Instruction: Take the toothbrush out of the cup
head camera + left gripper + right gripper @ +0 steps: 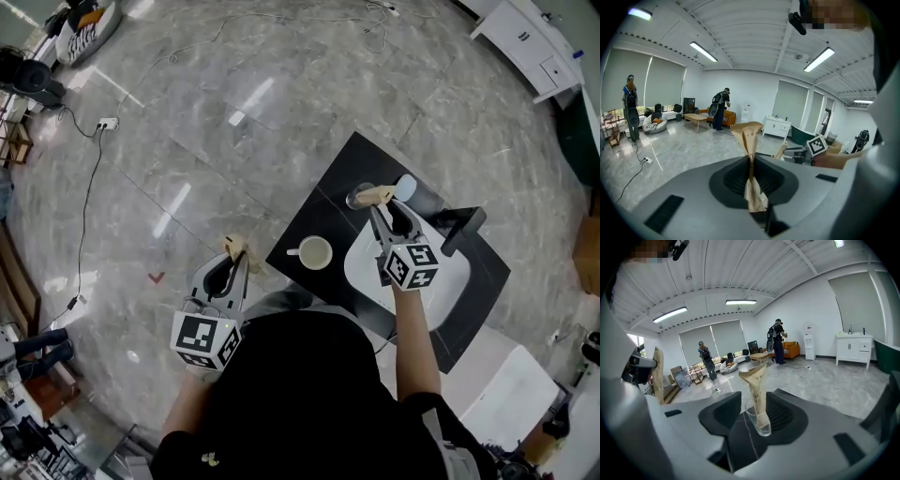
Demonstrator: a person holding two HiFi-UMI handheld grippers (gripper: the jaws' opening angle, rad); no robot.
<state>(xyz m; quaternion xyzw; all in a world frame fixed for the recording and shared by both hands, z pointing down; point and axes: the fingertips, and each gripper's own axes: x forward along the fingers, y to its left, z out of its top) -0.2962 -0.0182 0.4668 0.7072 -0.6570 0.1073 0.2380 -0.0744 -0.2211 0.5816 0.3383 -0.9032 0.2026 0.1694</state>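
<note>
A clear glass cup [357,198] stands near the far edge of the black table [323,211]. My right gripper [377,196] reaches over the table, its tan-taped tips just right of the glass. In the right gripper view the black jaw housings stand apart, and the glass [761,425] shows in the gap below the tan tips of the right gripper [754,373]. I cannot make out a toothbrush in the glass. My left gripper [235,248] hangs off the table's left side over the floor. In its own view the tan tips of the left gripper [749,133] are pressed together, with nothing between them.
A white mug [314,253] sits on the table's near-left part, a white tray [450,281] lies under my right arm, and a black object [464,230] lies to the right. A cable and power strip [106,123] lie on the floor. People [719,105] stand far off.
</note>
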